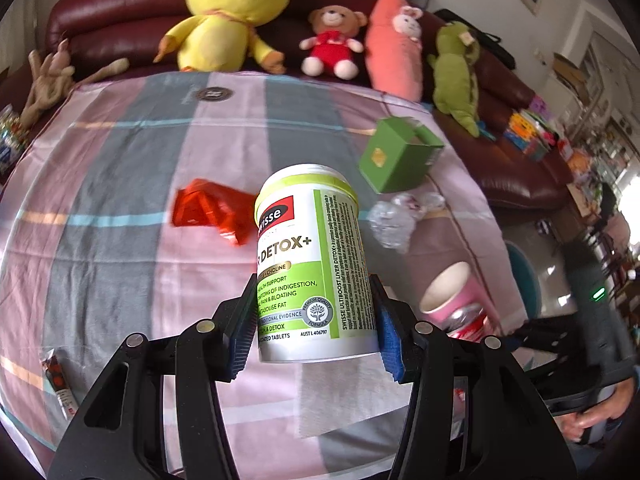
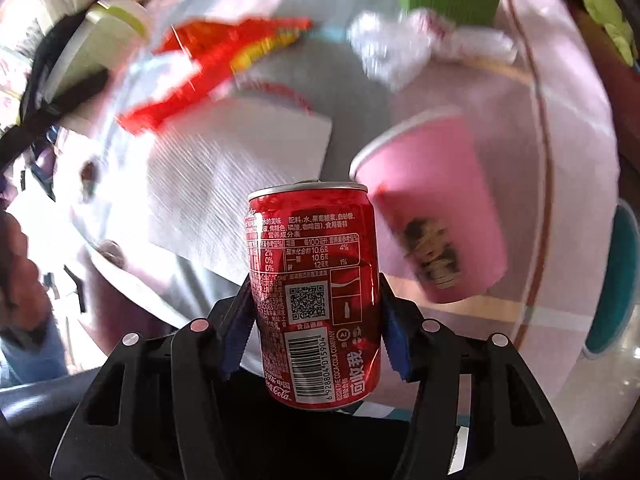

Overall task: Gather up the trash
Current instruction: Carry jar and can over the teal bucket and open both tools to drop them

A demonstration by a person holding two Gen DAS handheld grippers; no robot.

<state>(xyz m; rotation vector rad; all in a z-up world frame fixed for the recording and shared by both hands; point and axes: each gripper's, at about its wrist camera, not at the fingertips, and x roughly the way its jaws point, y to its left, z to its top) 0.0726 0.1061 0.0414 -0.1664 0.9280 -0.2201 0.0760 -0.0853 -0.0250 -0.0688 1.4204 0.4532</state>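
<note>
My left gripper [image 1: 314, 284] is shut on a white and green supplement bottle [image 1: 312, 240], held tilted above the striped cloth. In the right wrist view, the blue pads of my right gripper [image 2: 314, 280] press on both sides of a red cola can [image 2: 316, 240]. A pink paper cup [image 2: 432, 208] lies on its side just right of the can. On the cloth lie a red wrapper [image 1: 208, 210], crumpled clear plastic [image 1: 394, 216], a green box [image 1: 396, 156] and a white napkin [image 1: 344, 396]. The cup [image 1: 452, 288] and the can [image 1: 466, 318] also show in the left wrist view.
The striped cloth [image 1: 120, 160] covers a table in front of a dark red sofa [image 1: 100, 12] lined with plush toys. A small snack wrapper [image 1: 60, 380] lies near the cloth's left edge. A person's hand [image 1: 600, 412] shows at the lower right.
</note>
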